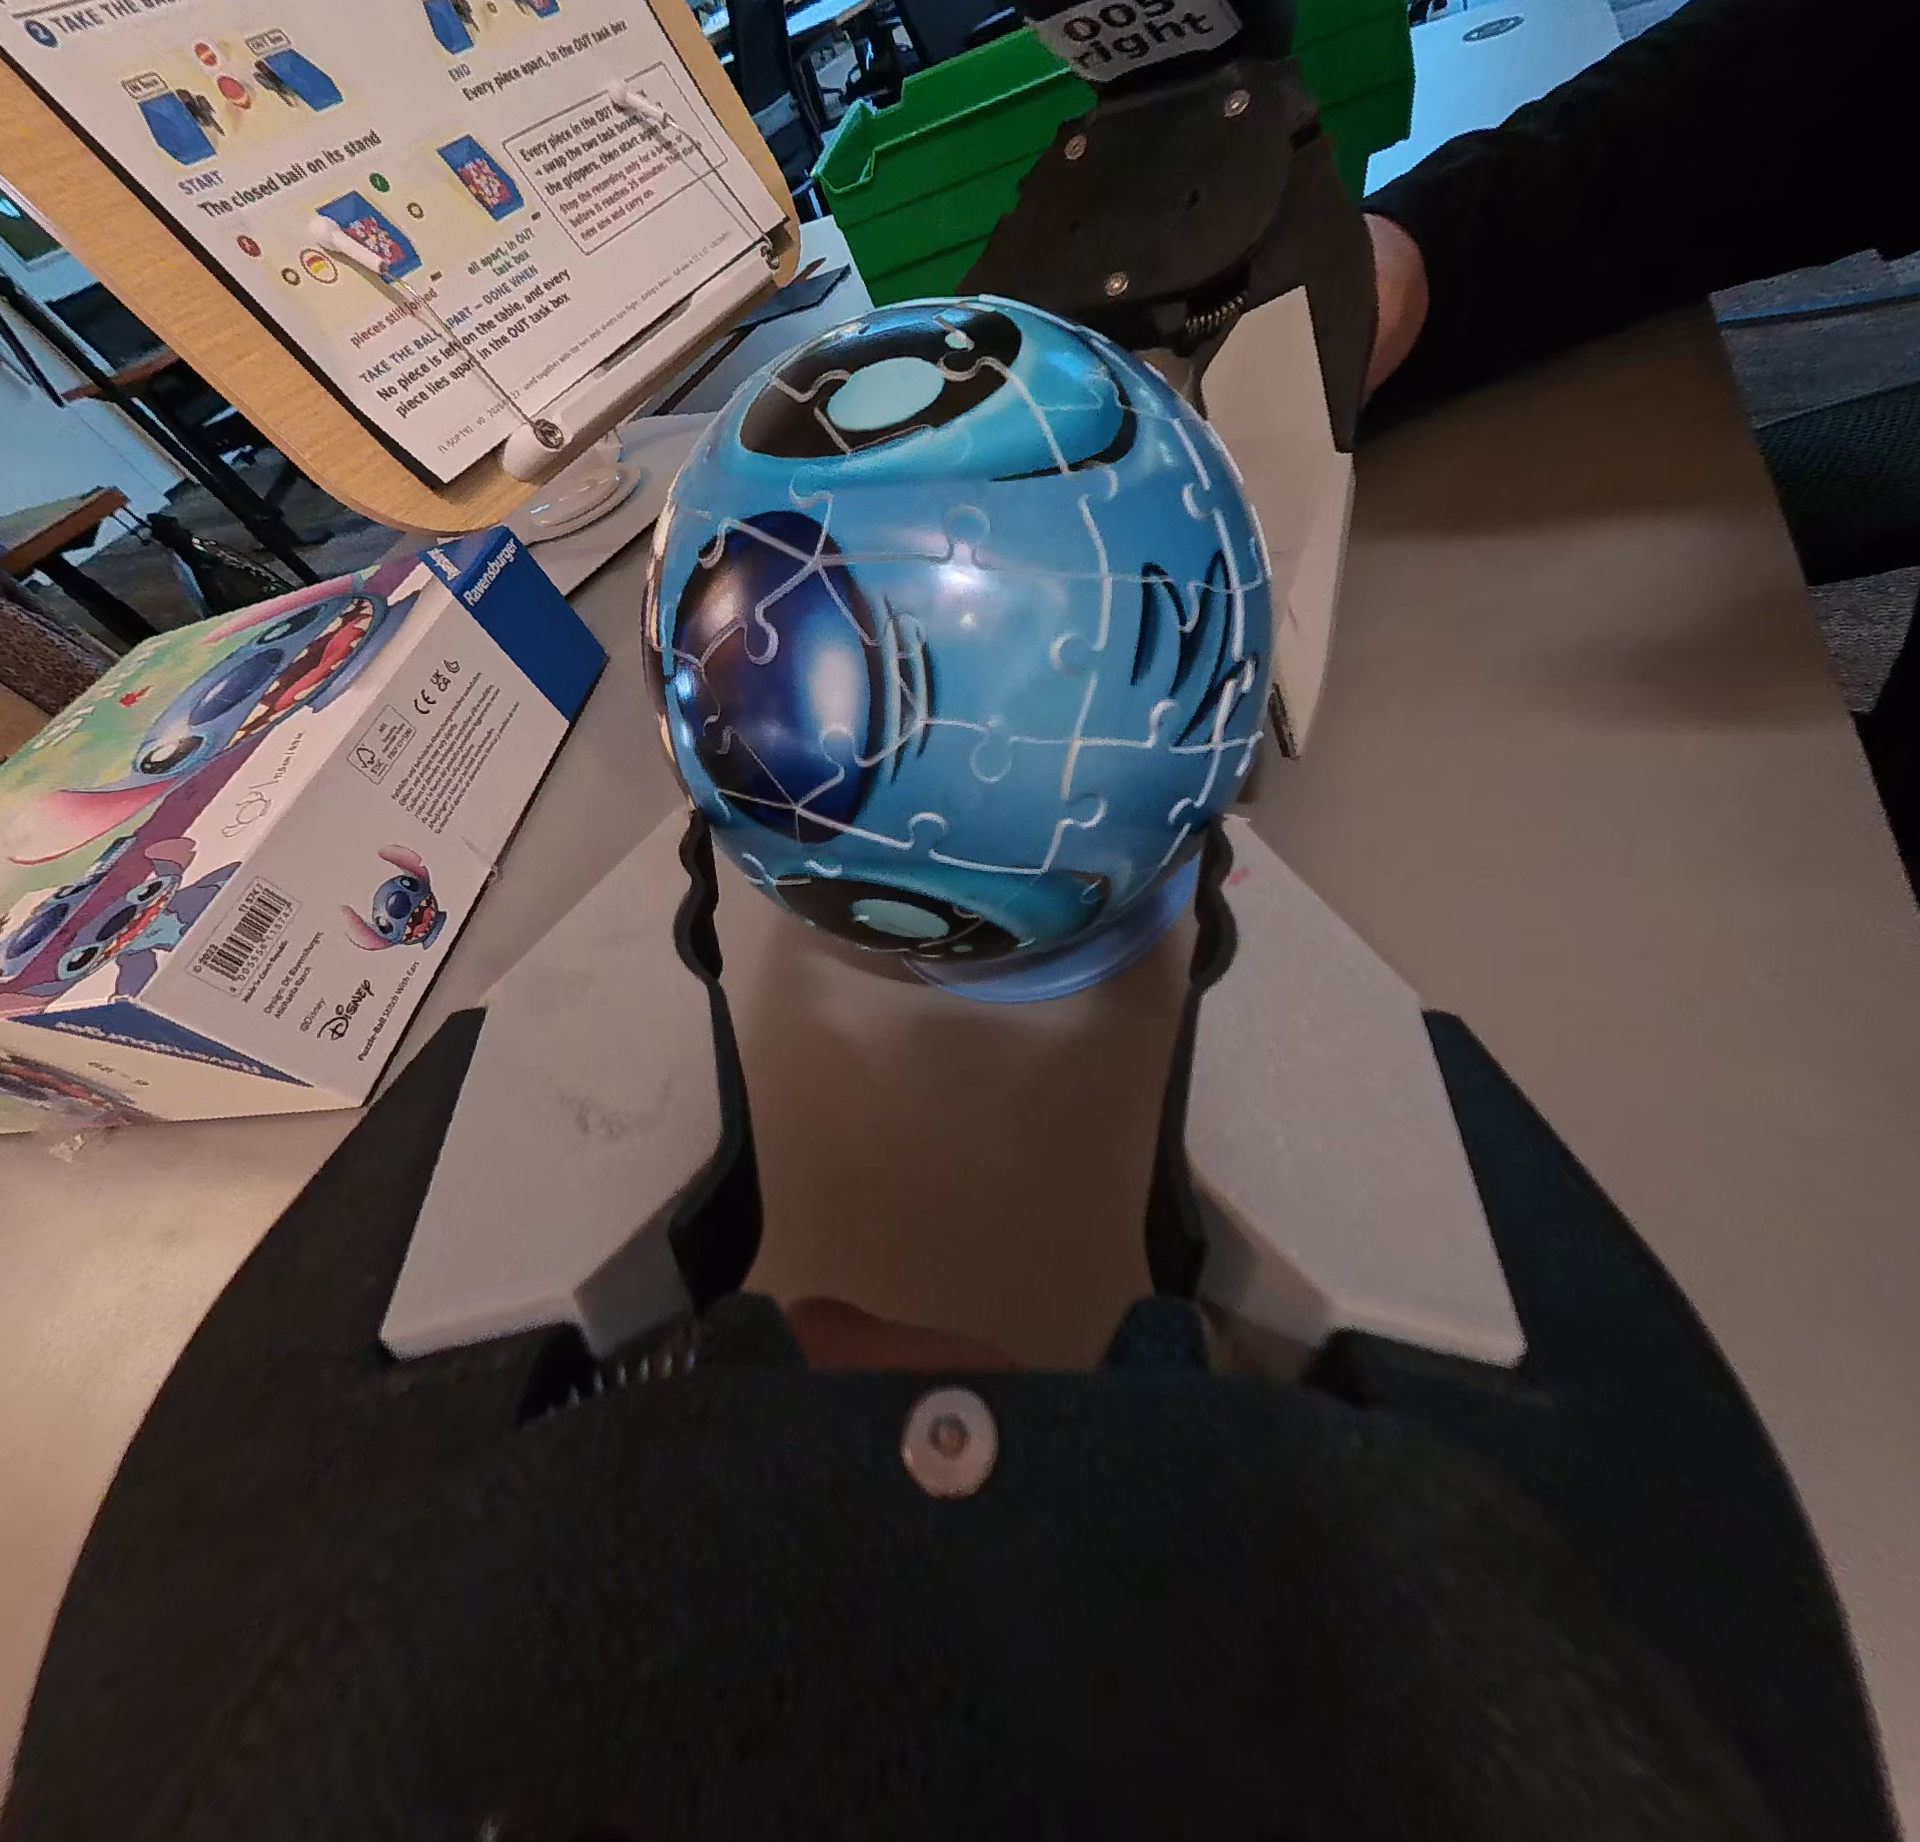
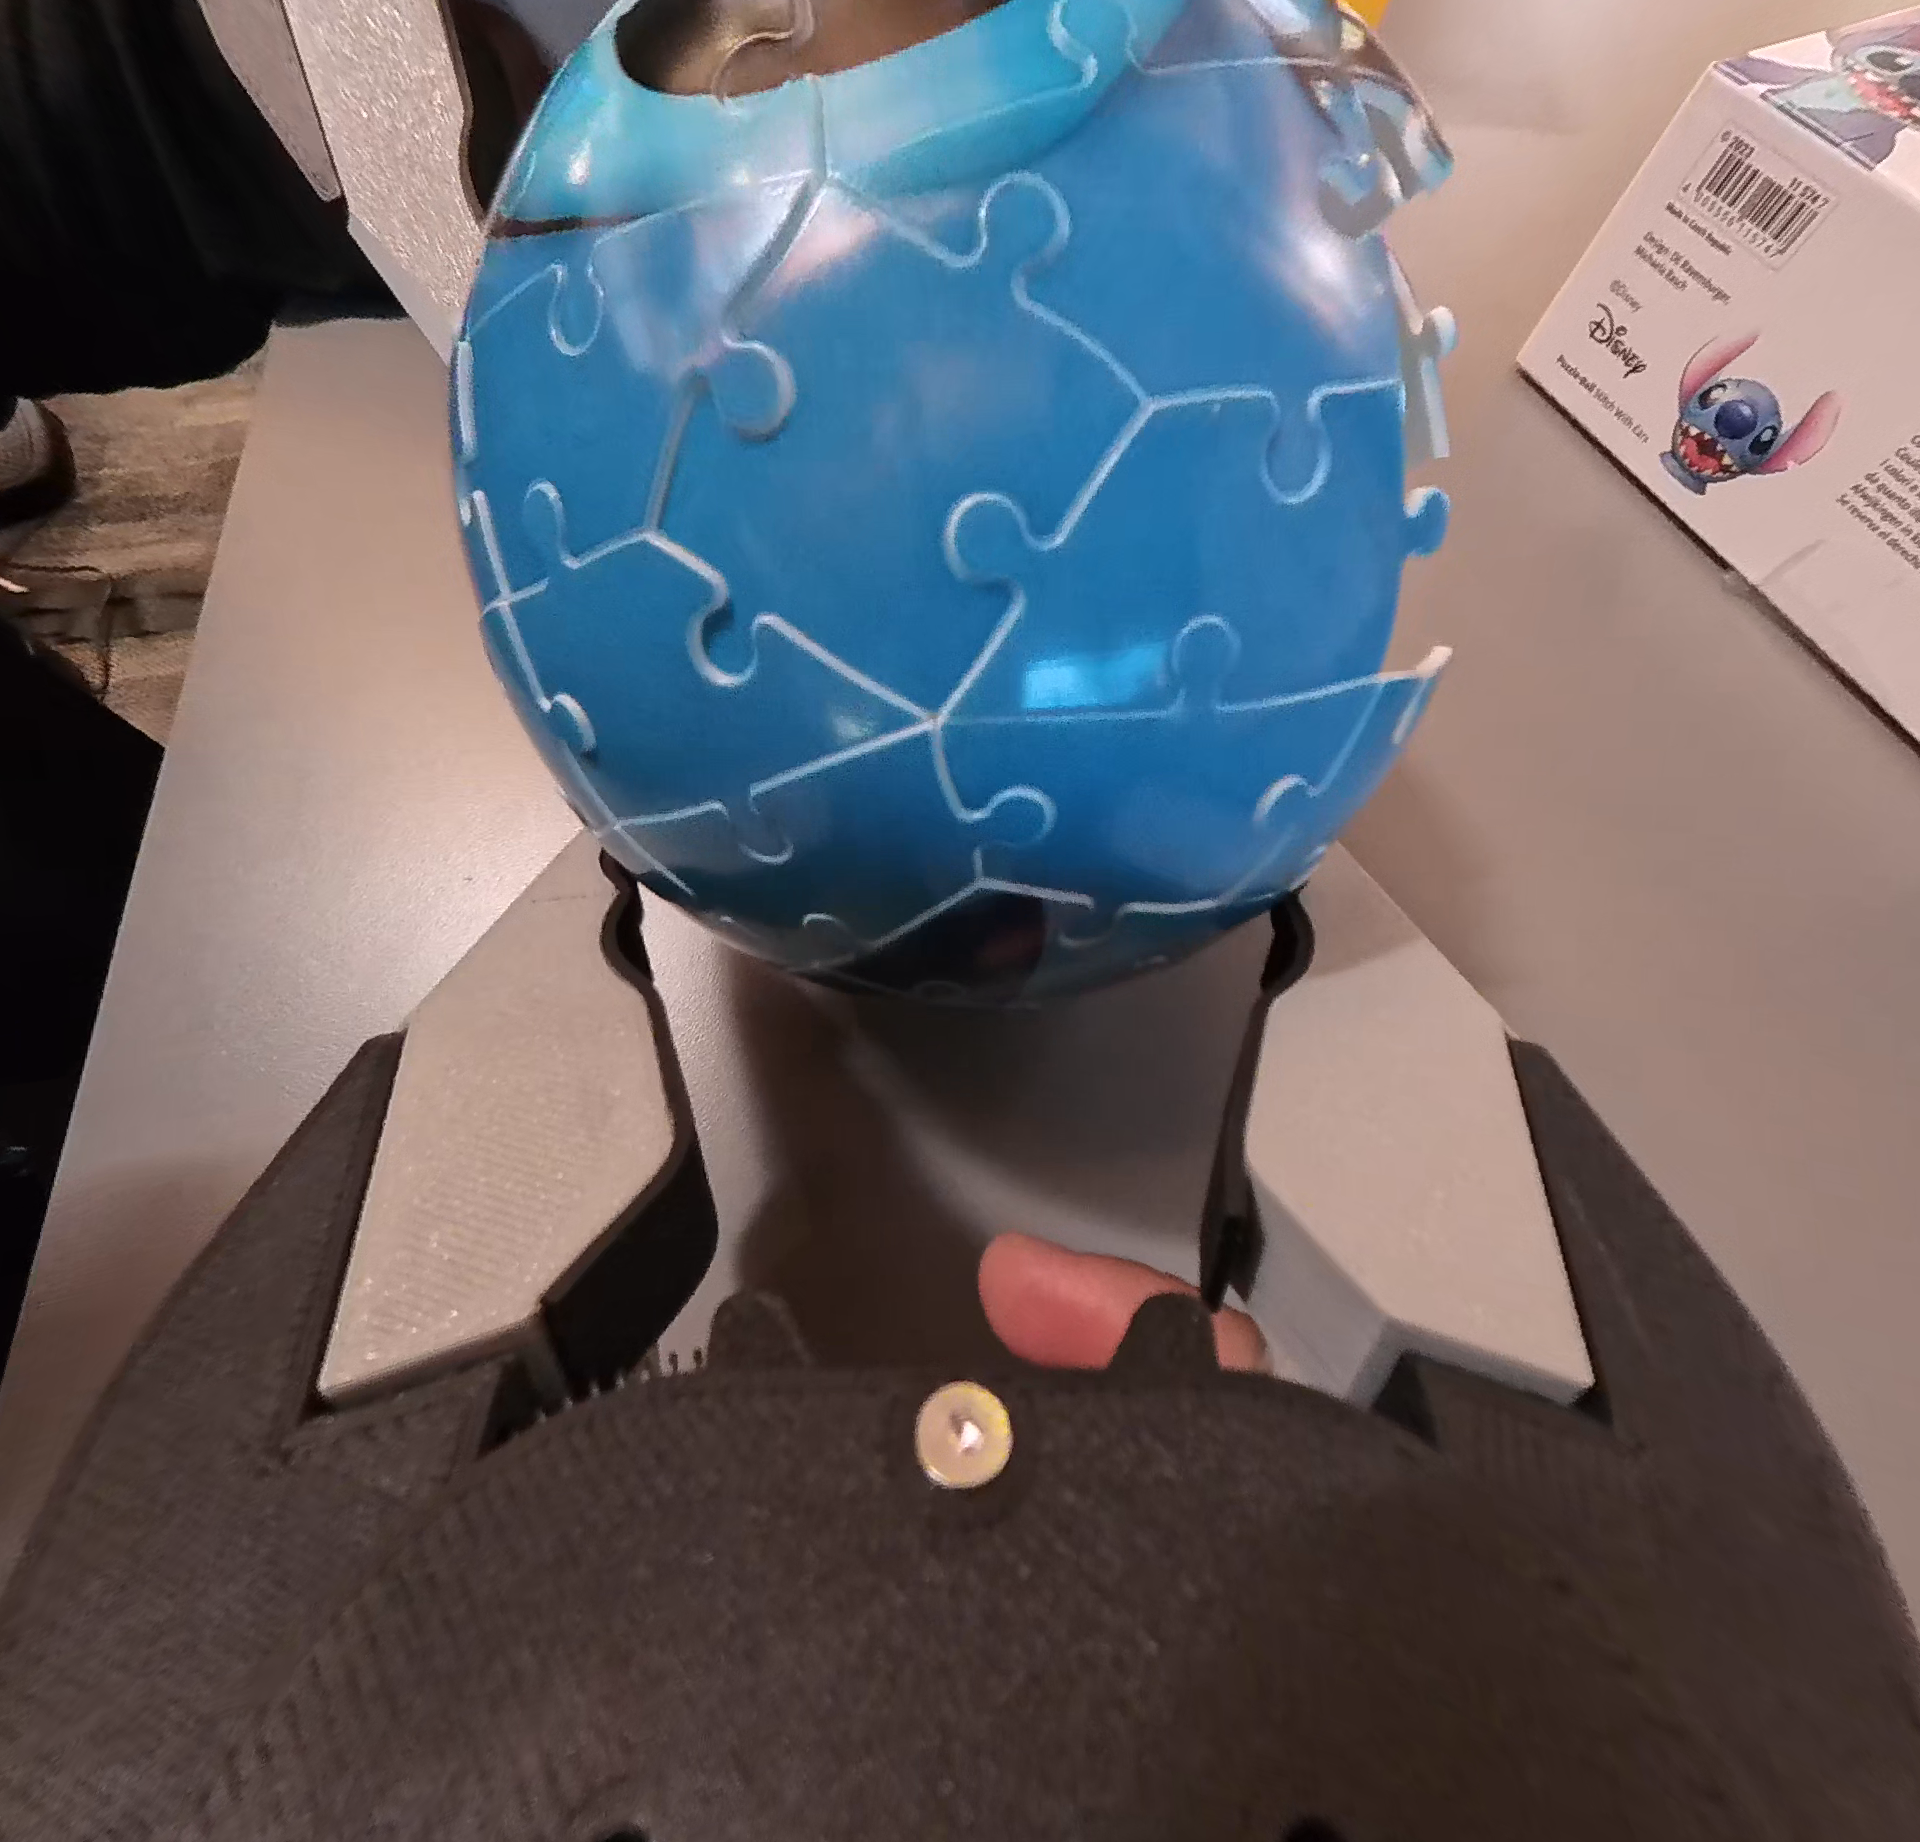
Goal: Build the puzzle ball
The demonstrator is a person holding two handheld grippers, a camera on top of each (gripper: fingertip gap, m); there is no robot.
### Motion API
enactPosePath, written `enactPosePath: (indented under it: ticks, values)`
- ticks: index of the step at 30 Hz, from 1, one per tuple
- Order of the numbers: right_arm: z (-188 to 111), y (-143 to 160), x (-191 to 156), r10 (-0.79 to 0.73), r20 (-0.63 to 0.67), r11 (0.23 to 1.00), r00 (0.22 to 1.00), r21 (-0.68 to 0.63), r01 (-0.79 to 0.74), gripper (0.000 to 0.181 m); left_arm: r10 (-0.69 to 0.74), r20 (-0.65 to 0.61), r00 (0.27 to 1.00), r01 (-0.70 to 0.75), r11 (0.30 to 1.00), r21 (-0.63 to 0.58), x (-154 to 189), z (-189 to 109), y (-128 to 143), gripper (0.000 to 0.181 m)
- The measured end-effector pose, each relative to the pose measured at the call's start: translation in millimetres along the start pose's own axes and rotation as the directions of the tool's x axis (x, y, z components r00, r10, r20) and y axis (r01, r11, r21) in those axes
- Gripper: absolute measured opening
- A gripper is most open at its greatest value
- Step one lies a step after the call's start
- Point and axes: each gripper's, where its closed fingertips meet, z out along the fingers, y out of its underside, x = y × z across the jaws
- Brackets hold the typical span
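Two claws flank one blue puzzle ball point(image 1: 961, 639) from opposite sides on the pale table point(image 1: 1558, 857). At far left in the left wrist view a printed puzzle box point(image 1: 260, 836) lies on the table, and behind it a wooden stand carries an instruction sheet point(image 1: 395, 161). Next comes the ball itself, assembled from interlocking curved pieces and sitting on a small clear blue ring stand point(image 1: 1049, 966). The left claw point(image 1: 956, 857) is spread wide, its black tips at either side of the ball's lower half; whether they touch it I cannot tell. Beyond the ball the right claw point(image 1: 1262, 358) faces this way, with a green bin point(image 1: 935, 171) behind it. In the right wrist view the right claw point(image 2: 956, 909) is likewise spread around the ball point(image 2: 935, 545), contact unclear, and a gap in the pieces point(image 2: 727, 36) shows near the ball's top. The box point(image 2: 1714, 338) lies at far right
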Motion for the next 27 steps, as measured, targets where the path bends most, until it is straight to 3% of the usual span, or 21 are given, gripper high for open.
enactPosePath:
  ticks: [27]
  values:
    - [-0.7,-0.8,1.6,0.0,-0.011,1.0,1.0,0.007,0.0,0.119,-0.01,-0.002,1.0,0.01,1.0,-0.009,-0.9,1.2,1.5,0.091]
